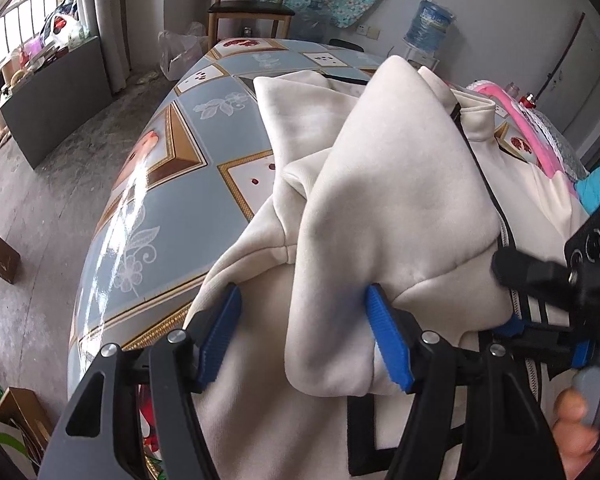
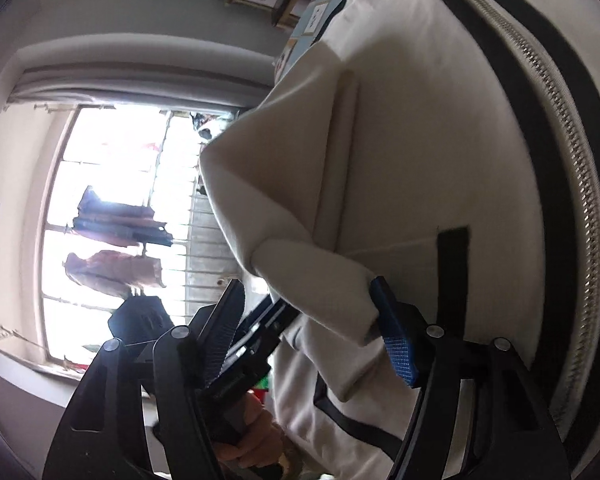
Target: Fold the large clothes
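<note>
On the near end of the glossy blue-and-gold patterned tablecloth, a cream fleece zip-up jacket with black trim and a metal zipper lies in a loose heap, one thick fold draped over toward the near edge. The left gripper has its blue ribbed fingers spread wide; the hanging fold sits between them and brushes the right-hand finger, but nothing is pinched, so I would call it released and lined up for a grab. It seems placed there because that fold is the free edge that has to be drawn flat before any fold can be made.

In the left wrist view the right gripper comes in from the right, pressed into the jacket beside the zipper line. Its own camera is rolled on its side, window at the left, and shows its fingers parted with a cuffed sleeve end lying between them against the right-hand pad; I judge that one unclamped as well, though the sleeve hides part of the gap.

Far behind the table stand a wooden chair and a blue water jug. The folding looks barely begun.
</note>
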A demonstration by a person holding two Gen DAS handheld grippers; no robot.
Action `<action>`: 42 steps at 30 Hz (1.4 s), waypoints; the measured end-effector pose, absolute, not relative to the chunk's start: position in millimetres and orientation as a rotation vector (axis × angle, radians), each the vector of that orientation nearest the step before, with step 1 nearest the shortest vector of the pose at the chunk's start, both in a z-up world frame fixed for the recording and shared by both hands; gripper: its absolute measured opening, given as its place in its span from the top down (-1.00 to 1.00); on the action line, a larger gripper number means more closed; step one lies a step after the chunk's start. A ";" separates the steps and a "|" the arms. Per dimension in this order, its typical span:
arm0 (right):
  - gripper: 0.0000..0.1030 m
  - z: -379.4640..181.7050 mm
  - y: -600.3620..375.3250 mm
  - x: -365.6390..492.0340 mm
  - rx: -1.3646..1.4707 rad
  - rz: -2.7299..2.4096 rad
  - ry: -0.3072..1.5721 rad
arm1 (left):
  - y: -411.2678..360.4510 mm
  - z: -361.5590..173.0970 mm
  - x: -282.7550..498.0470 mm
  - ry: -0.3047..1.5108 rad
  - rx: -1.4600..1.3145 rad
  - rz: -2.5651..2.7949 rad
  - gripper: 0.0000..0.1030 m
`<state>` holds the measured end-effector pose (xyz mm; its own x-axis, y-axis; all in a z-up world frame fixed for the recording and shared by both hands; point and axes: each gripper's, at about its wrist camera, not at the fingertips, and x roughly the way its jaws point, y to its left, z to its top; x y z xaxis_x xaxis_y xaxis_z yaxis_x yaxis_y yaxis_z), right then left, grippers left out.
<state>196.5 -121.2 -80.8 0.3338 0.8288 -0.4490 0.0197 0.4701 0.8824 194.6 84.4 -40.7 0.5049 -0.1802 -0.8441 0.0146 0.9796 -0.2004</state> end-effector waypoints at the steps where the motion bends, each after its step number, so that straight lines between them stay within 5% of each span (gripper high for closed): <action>1: -0.14 -80.1 -119.6 195.3 0.927 0.638 1.105 | 84.6 -40.7 194.8 1.037 -0.180 -0.117 -0.22; 6: 0.69 -81.5 -113.1 195.9 0.820 0.530 1.101 | 90.5 -39.7 195.5 1.031 -0.238 -0.128 -0.22; 10: 0.90 -75.8 -117.7 193.2 0.763 0.494 1.074 | 95.2 -29.7 189.4 0.974 -0.253 -0.154 -0.22; 25: 0.91 12.5 -228.5 176.6 0.696 0.181 0.740 | 111.3 -41.6 193.6 1.020 -0.209 -0.042 -0.22; 32: 0.91 5.7 -264.2 177.0 0.703 0.015 0.757 | 108.7 -45.3 199.3 1.030 -0.162 -0.017 -0.22; 38: 0.70 -5.1 -236.6 177.5 0.684 0.118 0.821 | 105.4 -46.5 201.2 1.027 -0.137 -0.010 -0.22; 40: 0.25 -8.4 -224.7 180.8 0.688 0.178 0.852 | 103.6 -47.5 201.5 1.023 -0.119 0.002 -0.23; 42: 0.16 -12.7 -216.7 187.2 0.682 0.197 0.873 | 103.0 -48.2 202.0 1.019 -0.101 0.019 -0.22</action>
<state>187.2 -216.7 -12.7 0.6403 0.4254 -0.6396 0.1094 0.7736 0.6241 202.0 103.0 -48.2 0.5242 -0.0312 -0.8511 -0.0628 0.9952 -0.0752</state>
